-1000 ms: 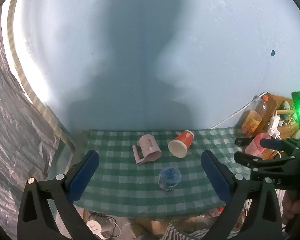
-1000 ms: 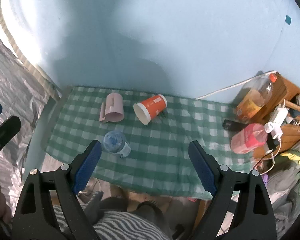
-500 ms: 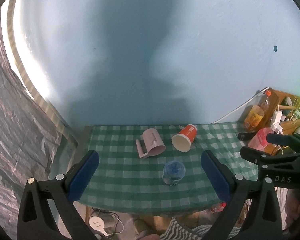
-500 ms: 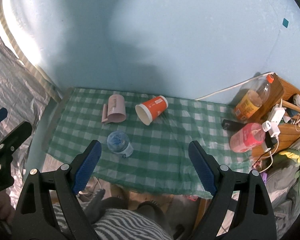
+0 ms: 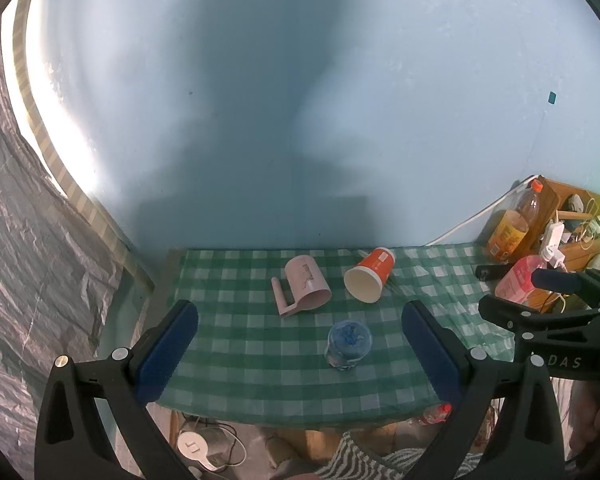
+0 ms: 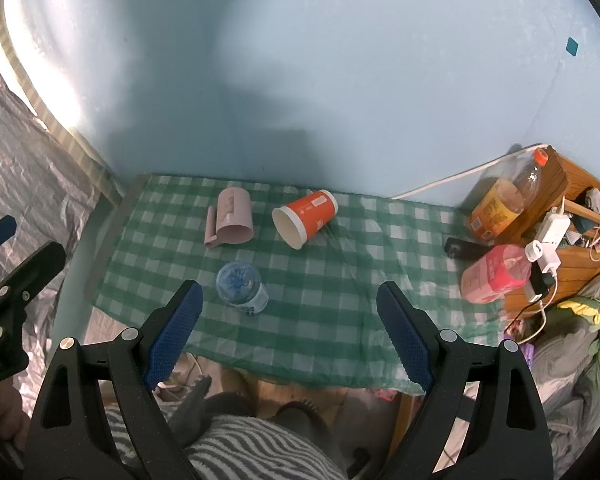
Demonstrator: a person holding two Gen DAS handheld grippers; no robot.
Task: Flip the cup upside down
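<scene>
An orange paper cup point(image 5: 370, 278) point(image 6: 306, 218) lies on its side on the green checked tablecloth point(image 5: 236, 344), mouth toward me. A pink handled mug point(image 5: 302, 290) point(image 6: 230, 218) lies on its side to its left. A clear cup with blue contents point(image 5: 348, 344) point(image 6: 240, 286) stands upright nearer the front edge. My left gripper point(image 5: 300, 350) is open and empty, held back above the front edge. My right gripper point(image 6: 290, 328) is open and empty, also above the front edge.
At the right stand an amber bottle point(image 6: 500, 204), a pink bottle point(image 6: 496, 274) on its side, a black object point(image 6: 460, 248) and a wooden crate point(image 6: 580, 232) with chargers and cables. A blue wall is behind the table. Plastic sheeting point(image 5: 28, 280) hangs at the left.
Both grippers have drifted slightly, so the table sits a little lower and more to the right in view. The cups have not moved. Both grippers stay open.
</scene>
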